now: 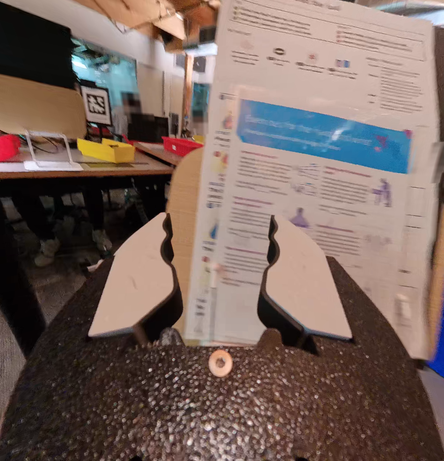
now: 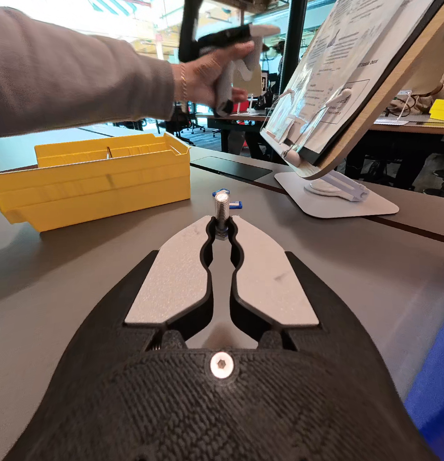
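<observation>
Right wrist view: the right claw [image 2: 221, 224] pinches a silver bolt [image 2: 221, 212] upright between its fingertips, above the grey table [image 2: 315, 262]. Just beyond lie two small blue cards [image 2: 234, 205], a yellow bin [image 2: 96, 184] to the left. Left claw [image 1: 219, 239] gapes wide, bare, facing a printed sheet [image 1: 315, 149] on a tilted wooden stand [image 1: 183, 199].

Lab workspace: desks [image 1: 91, 172], parts bins [image 2: 96, 184], fiducial marker [image 1: 97, 106].
</observation>
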Available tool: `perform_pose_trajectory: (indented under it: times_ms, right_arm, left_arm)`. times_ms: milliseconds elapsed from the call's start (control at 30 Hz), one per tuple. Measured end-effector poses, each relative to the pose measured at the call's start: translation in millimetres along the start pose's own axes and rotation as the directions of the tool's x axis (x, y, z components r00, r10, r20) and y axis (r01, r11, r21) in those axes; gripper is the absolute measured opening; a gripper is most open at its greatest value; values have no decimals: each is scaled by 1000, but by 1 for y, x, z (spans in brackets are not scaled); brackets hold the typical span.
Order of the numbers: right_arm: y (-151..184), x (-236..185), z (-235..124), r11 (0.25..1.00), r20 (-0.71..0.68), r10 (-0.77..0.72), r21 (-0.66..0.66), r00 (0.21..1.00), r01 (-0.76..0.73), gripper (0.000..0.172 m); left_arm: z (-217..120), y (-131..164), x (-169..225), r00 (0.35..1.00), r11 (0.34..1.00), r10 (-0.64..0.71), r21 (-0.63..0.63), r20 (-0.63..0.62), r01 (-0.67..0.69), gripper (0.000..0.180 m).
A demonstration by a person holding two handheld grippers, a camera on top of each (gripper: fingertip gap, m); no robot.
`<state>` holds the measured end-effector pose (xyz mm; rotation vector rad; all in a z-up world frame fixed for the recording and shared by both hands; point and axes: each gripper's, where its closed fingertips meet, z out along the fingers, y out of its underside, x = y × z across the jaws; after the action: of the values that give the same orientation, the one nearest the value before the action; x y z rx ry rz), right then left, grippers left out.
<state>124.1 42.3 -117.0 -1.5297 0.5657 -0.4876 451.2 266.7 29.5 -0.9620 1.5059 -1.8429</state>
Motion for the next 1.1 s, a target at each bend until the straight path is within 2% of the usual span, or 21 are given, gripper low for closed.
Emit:
perform_pose_trajectory:
  times_ms: [100, 233, 267, 300, 400, 467, 533, 633, 700, 833, 933, 1000, 1100]
  right_arm:
    - [2, -2, 1, 1000, 14, -19, -9, 1000, 19, 9]
    - [1, -3, 1, 1000, 32, -17, -3, 999, 17, 9]
    - [1, -4, 1, 1000, 43, -13, -7, 999, 13, 9]
    - [2, -5, 1, 1000, 50, -12, -9, 999, 12, 9]
    - [1, -6, 1, 1000, 59, -11, -5, 998, 11, 9]
    - [1, -5, 1, 1000, 64, -3, -5, 998, 3, 9]
    - [0, -4, 1, 1000, 64, 8, -1, 998, -8, 9]
    - [-1, -3, 0, 1000, 63, 19, 7, 998, -19, 9]
    - [-1, -4, 0, 1000, 63, 11, 8, 998, -12, 9]
    - [0, -6, 0, 1000, 64, -13, 6, 998, 12, 9]
    - [0, -5, 0, 1000, 58, -28, 1, 998, 28, 9]
    - [0, -4, 0, 999, 52, -38, 5, 998, 37, 9]
    - [-1, -4, -1, 999, 57, -36, 9, 998, 35, 9]
  left_arm:
    - [24, 16, -27, 991, 991, -114, 65, -70, 119, 62]
    - [49, 28, -35, 938, 952, -261, 101, -227, 290, 36]
    - [52, 29, -30, 909, 935, -298, 102, -291, 339, 34]
    - [51, 27, -26, 879, 917, -322, 116, -351, 382, 20]
    - [39, 25, -19, 847, 908, -316, 121, -427, 400, 11]
    - [28, 24, -13, 851, 907, -317, 127, -419, 401, 2]
    - [17, 24, -5, 876, 912, -299, 158, -379, 379, 5]
    - [11, 22, 0, 920, 921, -291, 183, -262, 344, 9]
    - [9, 23, 2, 952, 933, -250, 220, -178, 286, 5]
    - [-3, 24, 6, 959, 920, -265, 270, -101, 283, 1]
    - [-11, 20, 5, 951, 898, -301, 315, -71, 308, 6]
    - [-15, 18, 5, 948, 881, -315, 354, -53, 313, 0]
    - [-22, 12, 16, 906, 815, -384, 396, -177, 423, 0]
